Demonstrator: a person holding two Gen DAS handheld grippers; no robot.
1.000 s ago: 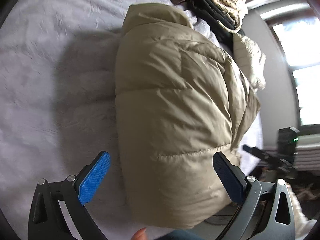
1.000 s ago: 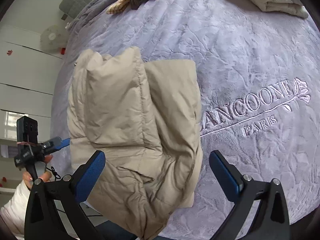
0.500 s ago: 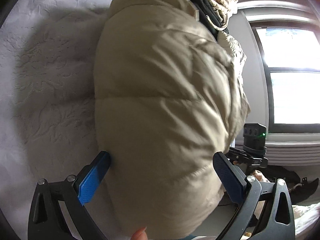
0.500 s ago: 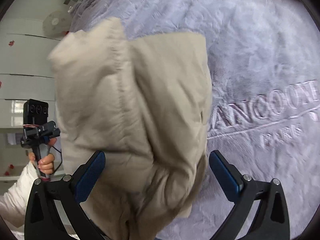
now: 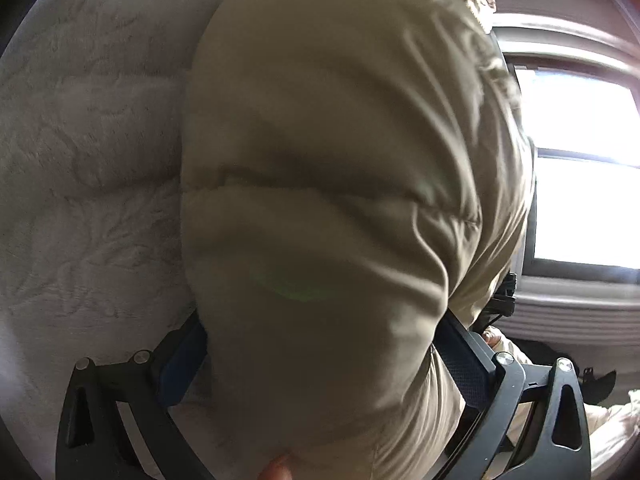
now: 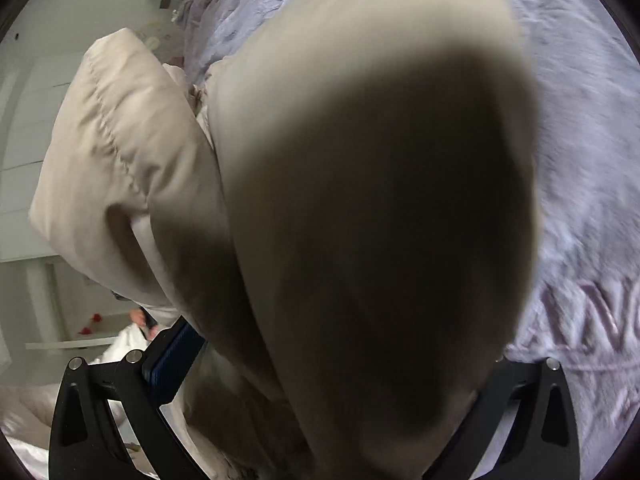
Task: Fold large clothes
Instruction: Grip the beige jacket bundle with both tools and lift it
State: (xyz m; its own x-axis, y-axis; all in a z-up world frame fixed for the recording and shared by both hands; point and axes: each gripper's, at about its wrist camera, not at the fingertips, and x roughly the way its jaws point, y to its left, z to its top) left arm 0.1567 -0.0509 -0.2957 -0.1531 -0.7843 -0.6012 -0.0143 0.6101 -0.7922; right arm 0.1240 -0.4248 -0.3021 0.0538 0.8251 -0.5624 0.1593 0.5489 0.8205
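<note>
A folded beige puffer jacket (image 5: pixel 340 200) fills most of the left wrist view and bulges between the blue-padded fingers of my left gripper (image 5: pixel 320 356), which stand wide apart on either side of it. In the right wrist view the same jacket (image 6: pixel 360 220) sits right against the lens, dark and blurred, between the wide-spread fingers of my right gripper (image 6: pixel 328 364). The right finger of the right gripper is hidden behind the fabric. The jacket lies on a pale lilac embossed bedspread (image 6: pixel 580 140).
The bedspread (image 5: pixel 80 160) stretches to the left of the jacket. A bright window (image 5: pixel 580 184) and a radiator are at the right. White cupboards (image 6: pixel 24 140) stand beyond the bed's edge. Embroidered lettering (image 6: pixel 592 320) lies right of the jacket.
Both grippers have pushed forward onto the jacket, which went from lying ahead of the fingers to filling the space between them. The jaws' width has not visibly changed.
</note>
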